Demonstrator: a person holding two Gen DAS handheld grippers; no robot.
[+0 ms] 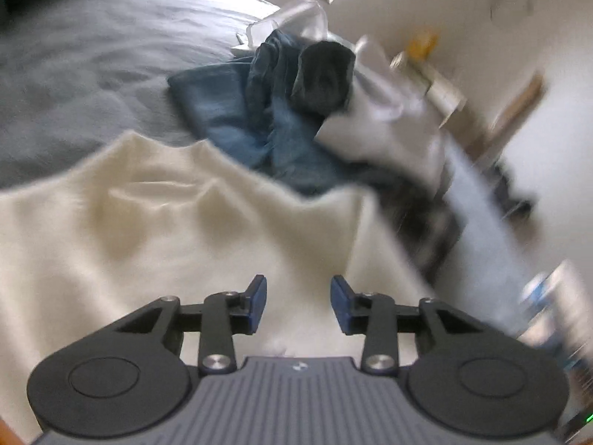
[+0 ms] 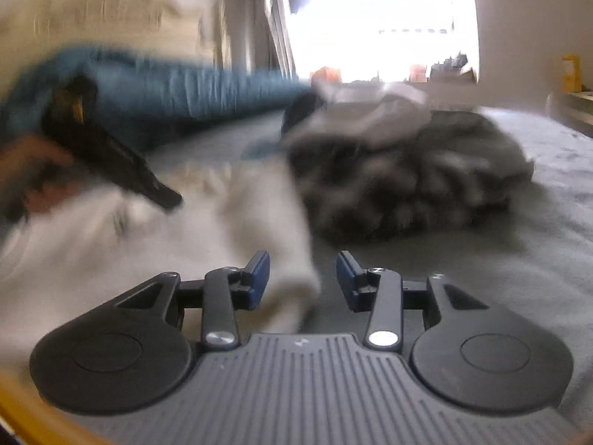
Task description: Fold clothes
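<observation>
I see both jaws spread and empty; the cream garment [image 1: 155, 230] lies directly below my left gripper [image 1: 298, 302], its corner under my right gripper [image 2: 302, 278].

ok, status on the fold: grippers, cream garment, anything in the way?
Left gripper open, empty. Right gripper open, empty. Cream garment spread on bed, rumpled. Unfolded clothes pile right behind it.

The bed [image 1: 74, 74] lies bare toward its far left side, open for passage. 1 heap of clothes [image 1: 296, 104] blocks the right edge. A cream garment [image 1: 166, 230] covers the near edge.
</observation>
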